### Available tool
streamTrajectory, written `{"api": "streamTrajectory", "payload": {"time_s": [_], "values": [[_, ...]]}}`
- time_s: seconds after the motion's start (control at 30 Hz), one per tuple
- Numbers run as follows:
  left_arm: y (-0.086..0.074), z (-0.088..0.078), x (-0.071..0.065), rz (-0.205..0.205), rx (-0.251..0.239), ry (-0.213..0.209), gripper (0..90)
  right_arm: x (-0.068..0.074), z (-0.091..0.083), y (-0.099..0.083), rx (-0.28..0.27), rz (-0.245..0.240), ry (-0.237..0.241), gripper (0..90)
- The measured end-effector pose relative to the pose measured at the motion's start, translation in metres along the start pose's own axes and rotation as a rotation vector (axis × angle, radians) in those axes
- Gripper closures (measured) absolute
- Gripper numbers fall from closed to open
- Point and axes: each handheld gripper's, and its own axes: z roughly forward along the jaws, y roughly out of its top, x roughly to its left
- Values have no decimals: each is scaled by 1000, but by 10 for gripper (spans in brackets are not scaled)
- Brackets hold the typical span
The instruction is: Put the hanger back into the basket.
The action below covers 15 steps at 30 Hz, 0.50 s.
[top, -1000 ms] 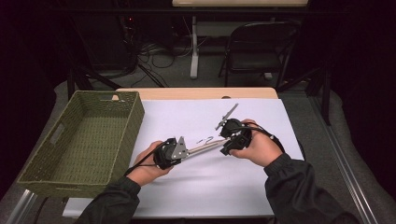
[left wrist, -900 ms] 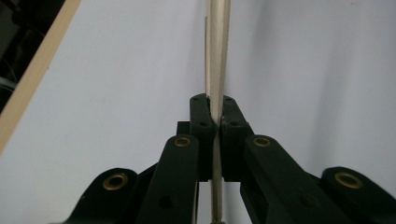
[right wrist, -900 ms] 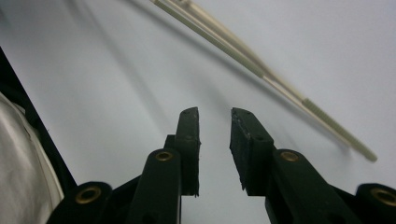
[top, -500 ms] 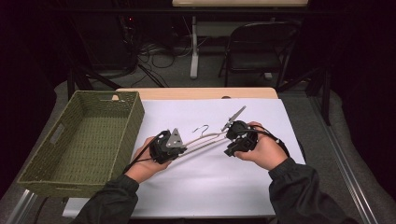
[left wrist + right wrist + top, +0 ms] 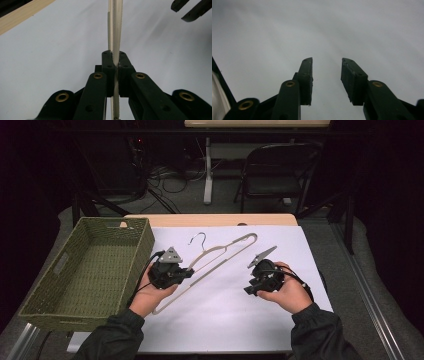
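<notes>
A cream clothes hanger (image 5: 227, 249) with a metal hook (image 5: 197, 239) slants over the white table cover, from near my left hand up to the back right. My left gripper (image 5: 189, 273) is shut on one of its arms. In the left gripper view the hanger bar (image 5: 115, 37) runs straight up from between the closed pads (image 5: 108, 66). My right gripper (image 5: 251, 287) is to the right of the hanger and apart from it. Its jaws have just been opening and stand open with nothing between the pads (image 5: 306, 80), over bare white cover. The right gripper's jaw tips (image 5: 190, 10) show at the top right of the left gripper view.
A green woven basket (image 5: 145, 237) stands at the table's left with nothing in it. The white cover (image 5: 225, 325) spreads over the table, with a strip of wood (image 5: 210, 219) at the far edge. Behind are a folding chair (image 5: 280, 175) and cables on the floor.
The right gripper has let go of the hanger, opened and drawn away toward the near right. The left gripper has moved left and up with the hanger in it.
</notes>
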Motion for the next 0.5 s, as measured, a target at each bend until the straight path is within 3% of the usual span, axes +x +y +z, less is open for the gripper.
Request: {"api": "streamTrajectory", "payload": {"time_s": [0.2, 0.4, 0.5], "values": [[1, -15, 2, -65, 0, 27, 873, -1, 3, -13, -77, 40, -35, 489], [1, -32, 9, -114, -1, 54, 873, 4, 7, -23, -133, 64, -66, 459], [2, -44, 11, -115, -2, 56, 873, 5, 8, -29, -161, 76, -86, 459]]}}
